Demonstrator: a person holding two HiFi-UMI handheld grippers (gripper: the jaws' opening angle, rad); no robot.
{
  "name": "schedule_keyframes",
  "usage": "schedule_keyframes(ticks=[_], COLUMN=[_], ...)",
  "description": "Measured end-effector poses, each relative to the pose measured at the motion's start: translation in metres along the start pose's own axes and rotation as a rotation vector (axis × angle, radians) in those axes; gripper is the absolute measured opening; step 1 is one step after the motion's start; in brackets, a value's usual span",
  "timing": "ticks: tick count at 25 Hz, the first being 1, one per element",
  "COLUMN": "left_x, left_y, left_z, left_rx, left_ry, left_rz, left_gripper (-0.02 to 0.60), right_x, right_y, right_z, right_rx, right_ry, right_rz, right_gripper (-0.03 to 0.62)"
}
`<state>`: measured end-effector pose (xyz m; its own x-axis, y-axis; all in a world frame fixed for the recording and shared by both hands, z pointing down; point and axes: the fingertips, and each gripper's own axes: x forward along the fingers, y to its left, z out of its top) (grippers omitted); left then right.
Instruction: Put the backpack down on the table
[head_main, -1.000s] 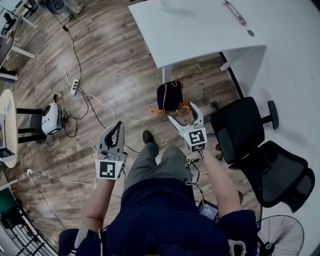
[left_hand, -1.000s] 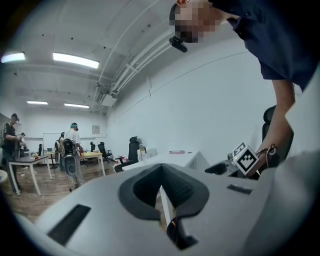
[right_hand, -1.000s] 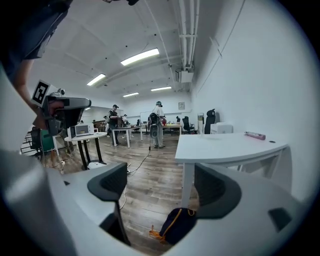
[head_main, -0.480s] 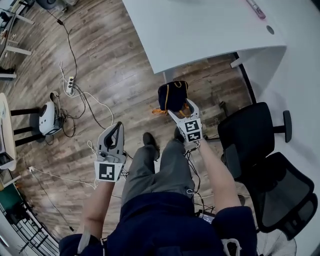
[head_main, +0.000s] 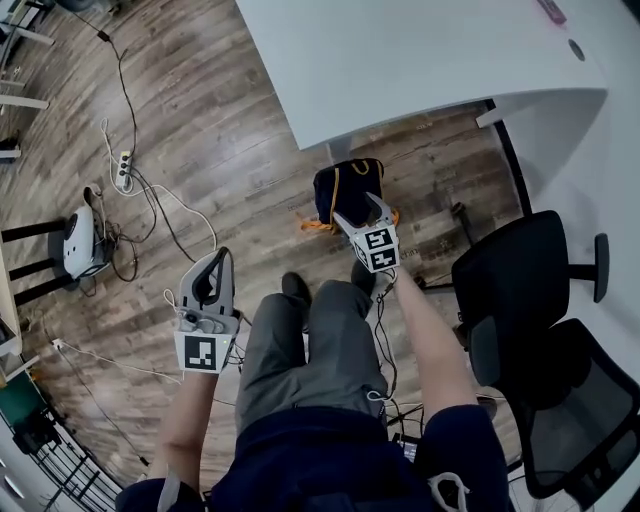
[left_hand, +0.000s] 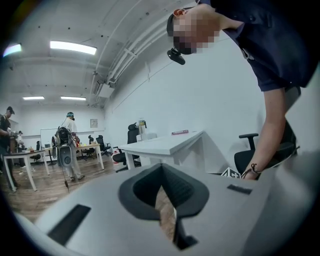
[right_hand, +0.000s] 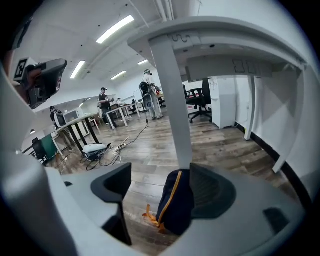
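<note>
A dark navy backpack (head_main: 340, 187) with orange trim stands on the wood floor against the leg of the white table (head_main: 400, 60). My right gripper (head_main: 358, 208) hangs just over the backpack's near side, open. Its jaws have just been closing a little. In the right gripper view the backpack (right_hand: 175, 205) shows in the gap of my right gripper (right_hand: 160, 176), close to the right jaw, and no pad presses on it. My left gripper (head_main: 214, 258) hangs shut and empty over the floor to the left of the person's legs. The left gripper view shows my left gripper (left_hand: 161, 167) with its tips together.
Two black office chairs (head_main: 520, 270) (head_main: 575, 400) stand to the right. A power strip (head_main: 122, 172) with trailing cables and a white device (head_main: 78, 240) lie on the floor at left. The table leg (right_hand: 172, 110) rises right behind the backpack. Other people stand at desks far off.
Both grippers have sunk toward the floor. The right one has moved forward to the backpack's near side and its jaws stand a little narrower. The left one stays shut.
</note>
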<state>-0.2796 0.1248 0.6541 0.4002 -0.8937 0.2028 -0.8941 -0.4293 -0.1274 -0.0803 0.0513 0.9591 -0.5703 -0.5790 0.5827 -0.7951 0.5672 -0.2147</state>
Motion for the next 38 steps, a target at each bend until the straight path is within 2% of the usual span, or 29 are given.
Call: schedule_keyframes(ticks=[7,20,27,29,35,38], left_x=[0.025,0.042,0.048,0.049,0.052,0.054], left_y=[0.011,0.027,0.035,0.036,0.038,0.035], left_z=[-0.045,-0.102,-0.120,-0.124,-0.133,-0.135], left_rx=[0.020,0.048,0.071,0.072,0.080,0.084], left_ry=[-0.008,-0.007,-0.005,-0.003,0.008,0.009], left_rz=[-0.005,0.025,0.039,0.043,0.042,0.038], left_gripper=[0.003,0.003,0.003,0.003,0.003,0.003], right_x=[0.058,0.142,0.167,0.171,0.182,0.185], right_y=[-0.021,-0.062,-0.069,-0.068,-0.065,-0.060], right_z=[-0.049,-0.117,-0.134,-0.136,-0.138,-0.139], right_rx=[0.041,0.125,0.133,0.128,0.128,0.094], right_ry=[0.025,0.079,0.087,0.089,0.082,0.087], right_rz=[-0.005,-0.013,0.020,0.036,0.083,0.109], right_gripper=[0.359,0.328,0.320,0.277,0.276,0.219])
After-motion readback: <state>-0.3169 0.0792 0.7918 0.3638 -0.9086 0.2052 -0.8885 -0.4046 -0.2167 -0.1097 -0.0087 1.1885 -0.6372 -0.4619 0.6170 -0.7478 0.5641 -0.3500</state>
